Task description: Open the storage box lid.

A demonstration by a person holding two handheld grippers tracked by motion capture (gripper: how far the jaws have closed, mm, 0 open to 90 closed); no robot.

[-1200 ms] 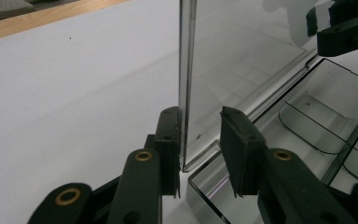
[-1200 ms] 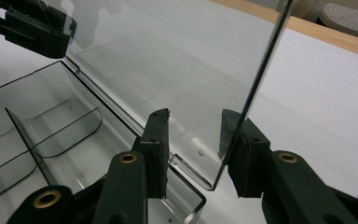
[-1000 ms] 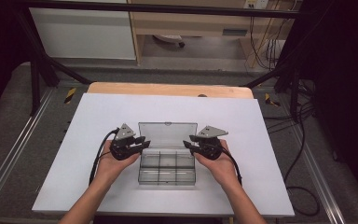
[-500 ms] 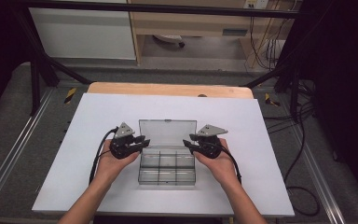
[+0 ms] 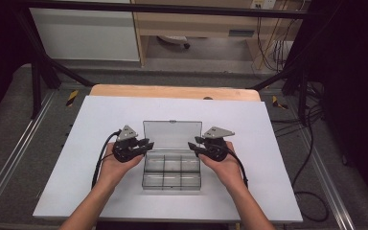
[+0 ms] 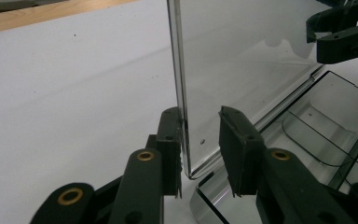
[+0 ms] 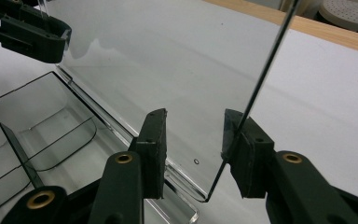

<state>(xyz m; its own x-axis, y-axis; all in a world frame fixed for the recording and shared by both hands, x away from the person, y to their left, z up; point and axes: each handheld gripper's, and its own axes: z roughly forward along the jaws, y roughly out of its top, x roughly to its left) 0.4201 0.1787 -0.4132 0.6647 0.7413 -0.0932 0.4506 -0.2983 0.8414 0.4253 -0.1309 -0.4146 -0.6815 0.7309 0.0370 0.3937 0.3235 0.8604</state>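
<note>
Item: clear plastic compartment box (image 5: 171, 172), hinged lid (image 5: 172, 134) raised upright, on the white table (image 5: 76, 182) between the person's two hands.

Left gripper (image 5: 145, 145): jaws parted, straddling the lid's left side edge near its lower corner. In the left gripper view (image 6: 200, 149) the outer finger (image 6: 170, 140) touches or nearly touches the edge; the inner finger (image 6: 235, 149) stands off the lid's inner face. Not clamped.

Right gripper (image 5: 193, 145): the mirror of it. In the right gripper view (image 7: 193, 149) the lid's right edge rests against the outer finger (image 7: 242, 149); the inner finger (image 7: 154, 149) is apart from the panel. Not clamped.

Governing relation: the lid's long axis runs from one gripper to the other; each side edge lies within its own gripper's gap, equally near. The compartments lie below and to the inner side of both. Judgement: closing either pair would pinch the lid, ready to swing it on its hinge.
</note>
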